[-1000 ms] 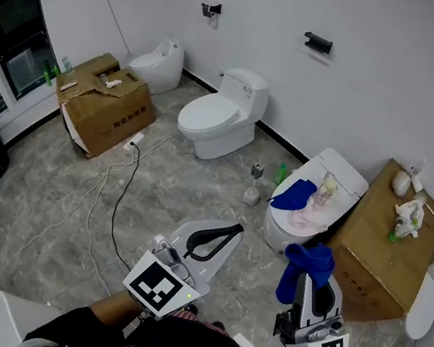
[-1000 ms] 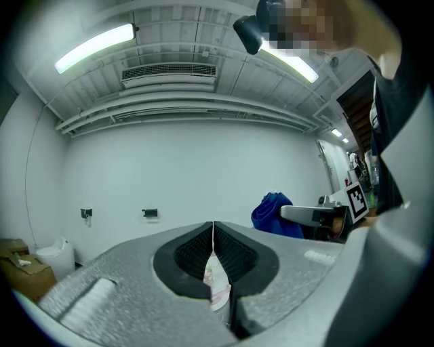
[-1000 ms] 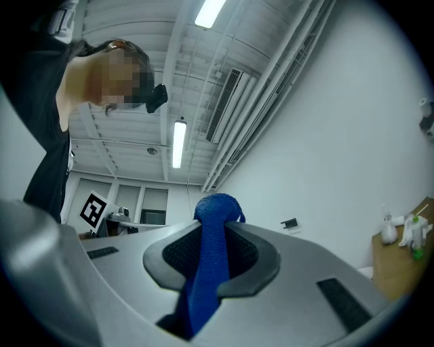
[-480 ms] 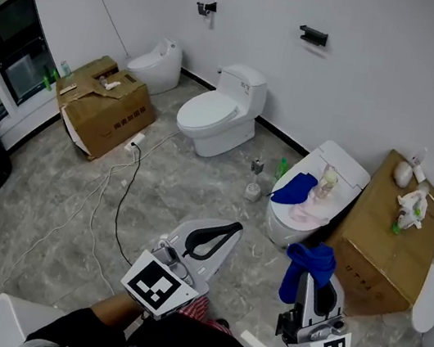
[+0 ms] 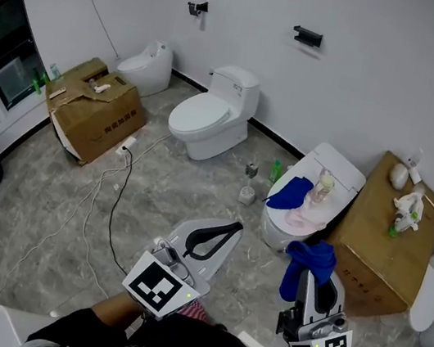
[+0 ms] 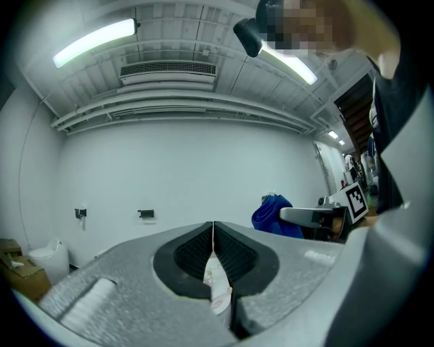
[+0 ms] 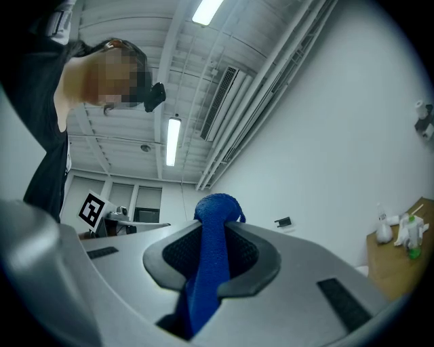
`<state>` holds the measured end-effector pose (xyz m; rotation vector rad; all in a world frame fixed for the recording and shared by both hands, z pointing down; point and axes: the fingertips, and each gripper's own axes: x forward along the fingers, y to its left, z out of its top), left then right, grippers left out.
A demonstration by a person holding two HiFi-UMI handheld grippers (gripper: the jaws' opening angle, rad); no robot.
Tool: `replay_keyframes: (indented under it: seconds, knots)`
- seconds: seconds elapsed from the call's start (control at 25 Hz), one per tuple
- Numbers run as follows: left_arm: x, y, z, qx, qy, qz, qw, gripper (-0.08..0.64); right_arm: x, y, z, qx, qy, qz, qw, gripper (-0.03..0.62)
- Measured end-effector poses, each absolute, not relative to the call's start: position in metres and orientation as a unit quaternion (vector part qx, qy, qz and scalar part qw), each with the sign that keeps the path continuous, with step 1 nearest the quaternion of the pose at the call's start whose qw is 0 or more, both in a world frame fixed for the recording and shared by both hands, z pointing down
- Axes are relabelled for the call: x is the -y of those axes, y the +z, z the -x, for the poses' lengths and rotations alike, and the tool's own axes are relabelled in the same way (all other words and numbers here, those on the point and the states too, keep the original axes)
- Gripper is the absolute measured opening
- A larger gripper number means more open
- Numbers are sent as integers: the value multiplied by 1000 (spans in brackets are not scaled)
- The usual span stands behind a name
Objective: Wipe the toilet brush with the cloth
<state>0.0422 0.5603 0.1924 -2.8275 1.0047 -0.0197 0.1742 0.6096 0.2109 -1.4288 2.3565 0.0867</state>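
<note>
My right gripper (image 5: 315, 284) is at the lower right of the head view, shut on a dark blue cloth (image 5: 307, 263) that bunches above its jaws. In the right gripper view the cloth (image 7: 210, 264) runs up between the pads of that gripper (image 7: 211, 234). My left gripper (image 5: 222, 229) is at the lower middle, shut, with its pads meeting in the left gripper view (image 6: 213, 230). A white bit shows low in the gap behind those pads; I cannot tell what it is. What looks like the toilet brush in its white holder (image 5: 246, 190) stands far off on the floor between two toilets.
A closed toilet (image 5: 342, 170) carries a second blue cloth (image 5: 290, 194), a pink cloth (image 5: 302, 218) and a bottle (image 5: 327, 186). A large carton (image 5: 384, 239) is to its right. Another toilet (image 5: 206, 117), a small toilet (image 5: 147, 67), a cardboard box (image 5: 95, 110), a green bottle (image 5: 276, 171) and floor cables (image 5: 112, 200) lie further off.
The room has slid slightly left and up in the head view. Both grippers keep the same pose, and the blue cloth stays clamped in the right one.
</note>
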Motion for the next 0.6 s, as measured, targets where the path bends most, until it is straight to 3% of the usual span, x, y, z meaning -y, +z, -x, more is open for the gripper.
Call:
replay_keyframes:
  seconds: [0.6]
  knots:
    - [-485, 186, 10, -318, 16, 945, 67, 5, -537, 201, -113, -839, 41, 511, 182, 66]
